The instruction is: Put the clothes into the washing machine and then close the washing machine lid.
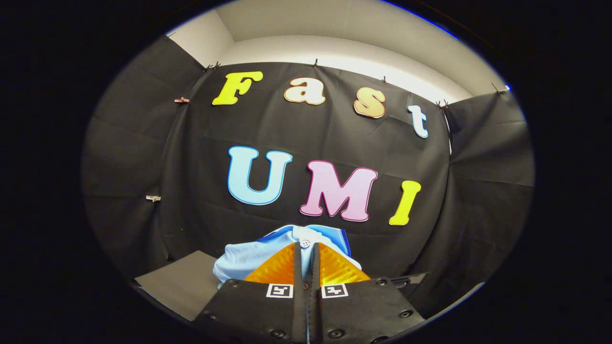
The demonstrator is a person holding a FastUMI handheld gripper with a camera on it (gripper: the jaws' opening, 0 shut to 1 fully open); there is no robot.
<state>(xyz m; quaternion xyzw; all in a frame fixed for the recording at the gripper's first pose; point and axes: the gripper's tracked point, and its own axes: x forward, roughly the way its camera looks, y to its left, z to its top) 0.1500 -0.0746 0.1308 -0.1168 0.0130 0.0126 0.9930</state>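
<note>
A light blue garment (248, 258) (white button at the placket) is pinched between the closed fingers of the gripper (306, 248) and is held up before the booth wall (191, 157).

We note a black cloth wall (306, 138) pinned up with small clips (181, 100) along its top and side, a pale ceiling (334, 28) above, and a grey desk (177, 282) below.
</note>
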